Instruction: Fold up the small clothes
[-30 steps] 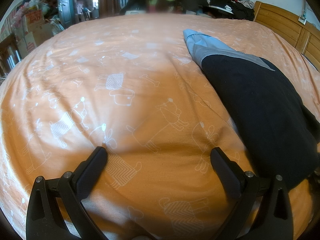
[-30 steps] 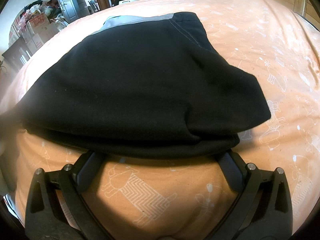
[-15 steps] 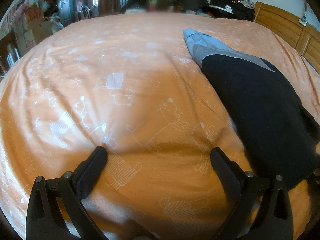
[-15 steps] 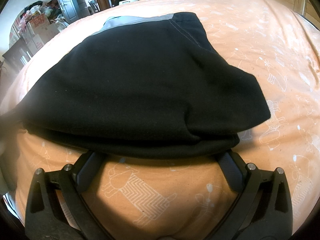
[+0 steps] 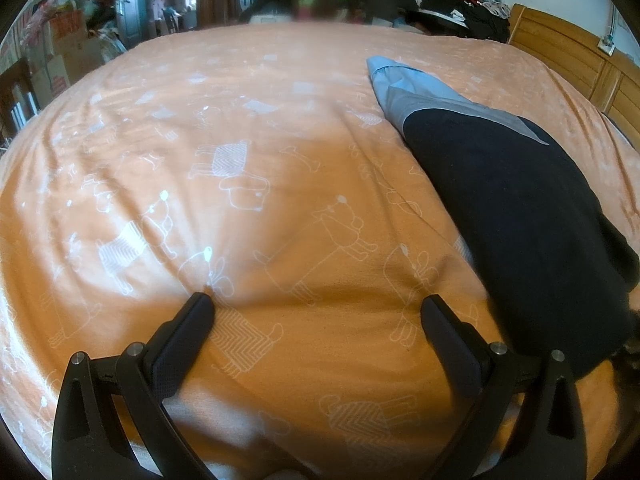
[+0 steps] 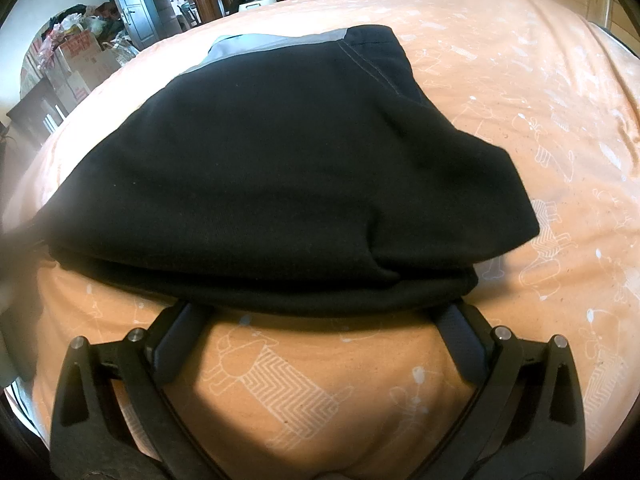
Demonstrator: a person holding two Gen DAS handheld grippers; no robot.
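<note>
Almost nothing has changed since the earlier pictures; both claws sit in the same spots and the folded black garment [image 6: 288, 184] has not moved. The left gripper [image 5: 316, 312] hovers low over the orange bedsheet [image 5: 224, 168], its two fingers wide apart with only sheet between them; the garment lies to its right, near but not touching, with its light blue and grey end [image 5: 404, 88] pointing away toward the far side of the bed. In the right wrist view the right gripper [image 6: 320, 314] is also spread wide, and its fingertips go under the near edge of the garment, so the tips are hidden; the fingers are apart and are not squeezing the cloth. There are no boxes or baskets on the bed; some cardboard boxes [image 6: 80, 64] stand by the wall at the far left, and what is in them cannot be made out. A pile of clothes [image 5: 452, 12] past the bed is blurry. A wooden headboard [image 5: 576, 64] is cut off at the right edge of the left wrist view.
</note>
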